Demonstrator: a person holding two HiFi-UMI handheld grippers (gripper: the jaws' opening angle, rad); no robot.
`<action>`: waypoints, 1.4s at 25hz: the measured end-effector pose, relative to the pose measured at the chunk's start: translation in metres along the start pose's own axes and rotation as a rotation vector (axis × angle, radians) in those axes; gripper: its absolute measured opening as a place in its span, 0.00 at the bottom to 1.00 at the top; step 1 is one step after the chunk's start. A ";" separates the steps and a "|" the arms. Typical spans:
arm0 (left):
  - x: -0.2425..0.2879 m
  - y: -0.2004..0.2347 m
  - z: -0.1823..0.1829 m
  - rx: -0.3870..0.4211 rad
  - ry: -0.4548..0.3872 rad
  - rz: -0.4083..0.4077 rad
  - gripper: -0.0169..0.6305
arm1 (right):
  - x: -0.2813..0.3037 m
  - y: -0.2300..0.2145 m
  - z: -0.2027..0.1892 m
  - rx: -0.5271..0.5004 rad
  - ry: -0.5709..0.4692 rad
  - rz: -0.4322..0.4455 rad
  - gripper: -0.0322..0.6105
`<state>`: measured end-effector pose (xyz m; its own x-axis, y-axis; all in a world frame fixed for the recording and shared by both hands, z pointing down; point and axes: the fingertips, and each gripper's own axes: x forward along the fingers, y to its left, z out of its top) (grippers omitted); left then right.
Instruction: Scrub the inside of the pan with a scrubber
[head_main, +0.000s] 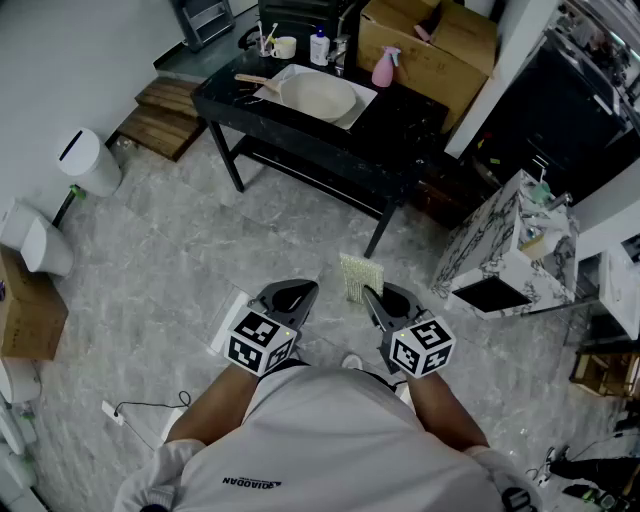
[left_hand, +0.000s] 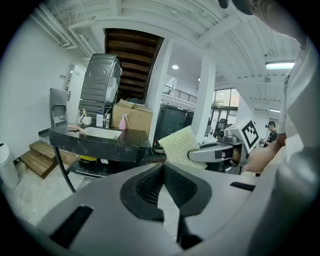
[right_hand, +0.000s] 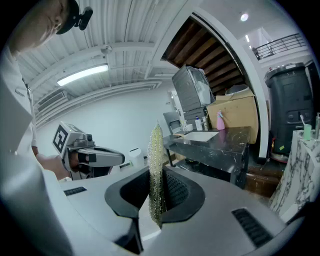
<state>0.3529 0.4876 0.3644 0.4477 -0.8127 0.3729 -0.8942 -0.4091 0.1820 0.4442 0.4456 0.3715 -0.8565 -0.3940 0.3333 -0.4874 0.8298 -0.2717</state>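
Note:
A pale round pan (head_main: 318, 97) lies on a white tray (head_main: 362, 98) on the black table (head_main: 400, 130), far ahead of me. I stand well short of it with both grippers held side by side at waist height. My right gripper (head_main: 372, 293) is shut on a flat yellowish scrubber (head_main: 360, 277), which sticks up from its jaws; in the right gripper view the scrubber (right_hand: 156, 150) shows edge-on between the pads. My left gripper (head_main: 300, 290) is shut with nothing in it, its jaws pressed together in the left gripper view (left_hand: 162, 166), where the scrubber (left_hand: 180, 147) appears to the right.
On the table stand a pink spray bottle (head_main: 384, 68), a white bottle (head_main: 319, 47) and a cup (head_main: 285, 46). Cardboard boxes (head_main: 430, 40) sit behind it. A marble-patterned cabinet (head_main: 510, 245) stands on the right, a white bin (head_main: 85, 160) and wooden steps (head_main: 165, 115) on the left.

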 end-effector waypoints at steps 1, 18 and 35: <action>0.000 0.000 0.000 0.002 -0.002 0.003 0.05 | 0.000 0.000 0.000 0.000 0.000 0.001 0.17; -0.013 0.018 -0.003 -0.007 -0.020 0.040 0.05 | 0.010 0.011 0.002 0.024 -0.020 0.031 0.17; -0.058 0.080 -0.013 -0.011 -0.047 0.076 0.05 | 0.062 0.069 0.008 0.008 -0.048 0.097 0.18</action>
<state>0.2556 0.5079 0.3688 0.3781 -0.8601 0.3425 -0.9254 -0.3412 0.1648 0.3560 0.4752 0.3662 -0.9069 -0.3301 0.2618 -0.4027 0.8620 -0.3079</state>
